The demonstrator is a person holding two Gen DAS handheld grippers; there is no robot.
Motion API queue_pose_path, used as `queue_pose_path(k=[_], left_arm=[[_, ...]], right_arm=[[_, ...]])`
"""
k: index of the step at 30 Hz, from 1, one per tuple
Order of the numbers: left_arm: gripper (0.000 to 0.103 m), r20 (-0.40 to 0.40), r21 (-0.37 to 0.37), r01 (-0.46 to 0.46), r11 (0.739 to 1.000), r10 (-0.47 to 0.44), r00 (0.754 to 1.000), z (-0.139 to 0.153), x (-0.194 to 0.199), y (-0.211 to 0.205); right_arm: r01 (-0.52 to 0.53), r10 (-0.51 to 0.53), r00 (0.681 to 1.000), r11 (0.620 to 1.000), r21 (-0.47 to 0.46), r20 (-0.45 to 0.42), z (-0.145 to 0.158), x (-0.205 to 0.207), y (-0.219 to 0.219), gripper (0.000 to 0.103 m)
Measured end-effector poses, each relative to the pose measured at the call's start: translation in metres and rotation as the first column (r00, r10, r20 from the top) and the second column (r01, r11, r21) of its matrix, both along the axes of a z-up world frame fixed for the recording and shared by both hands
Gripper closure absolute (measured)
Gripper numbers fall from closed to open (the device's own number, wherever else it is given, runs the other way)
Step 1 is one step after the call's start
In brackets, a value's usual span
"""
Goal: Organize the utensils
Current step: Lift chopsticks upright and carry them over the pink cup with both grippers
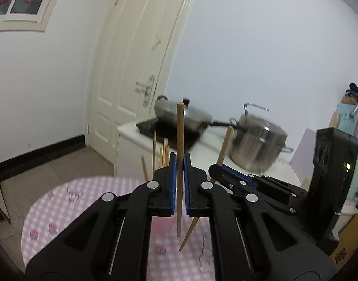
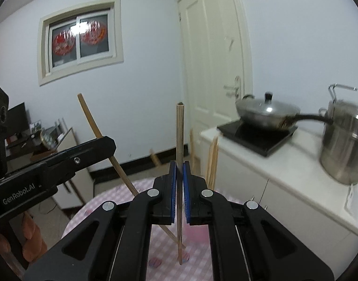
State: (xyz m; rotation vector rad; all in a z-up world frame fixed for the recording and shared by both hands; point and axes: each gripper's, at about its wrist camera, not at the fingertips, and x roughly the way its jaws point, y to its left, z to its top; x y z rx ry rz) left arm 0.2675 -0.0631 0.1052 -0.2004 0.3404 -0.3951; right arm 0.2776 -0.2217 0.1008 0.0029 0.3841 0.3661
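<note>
Each hand-held gripper (image 1: 180, 164) (image 2: 179, 166) pinches a chopstick (image 1: 179, 140) (image 2: 179, 135) above the checkered table (image 1: 85, 201).

Upright chopsticks (image 1: 163, 154) crowd the path ahead.

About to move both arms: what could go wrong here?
1. Each gripper, left and right, pinches one chopstick mid-shaft; either could pivot or slip.
2. The tips hang close above the table and look crossed; they could knock together.
3. Standing chopsticks ahead could be bumped.
</note>
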Motion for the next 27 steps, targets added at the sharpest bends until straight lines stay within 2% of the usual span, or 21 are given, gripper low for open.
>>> queue_pose_path(k=[7,12,15,18,22,27], left_arm=[[0.097,0.066,-0.005,-0.051,0.999,0.051,0.996,0.008,0.029,-0.015],[0.097,0.083,0.022,-0.076,0.997,0.074,0.994,-0.003,0.051,-0.024],[0.097,0.069,0.043,-0.076,0.996,0.073,0.995,-0.019,0.063,-0.03],[0.097,0.108,0.045,-0.089,0.995,0.084,0.991,-0.026,0.062,-0.03],[0.097,0.122,0.044,-0.094,0.995,0.088,0.989,-0.025,0.06,-0.03],[0.097,0.145,0.02,-0.11,0.994,0.106,0.984,-0.018,0.061,-0.029]], right_arm=[[0.061,-0.063,0.99,0.998,0.015,0.126,0.009,0.019,-0.005,0.099],[0.075,-0.08,0.98,0.997,0.035,0.18,0.004,0.03,-0.007,0.099],[0.071,-0.076,0.983,0.997,0.039,0.164,-0.005,0.042,-0.009,0.099],[0.067,-0.072,0.989,0.997,0.038,0.132,-0.018,0.052,-0.011,0.099],[0.066,-0.069,0.994,0.997,0.039,0.087,-0.034,0.059,-0.014,0.099],[0.06,-0.063,0.996,0.997,0.058,0.057,-0.04,0.058,-0.017,0.099]])
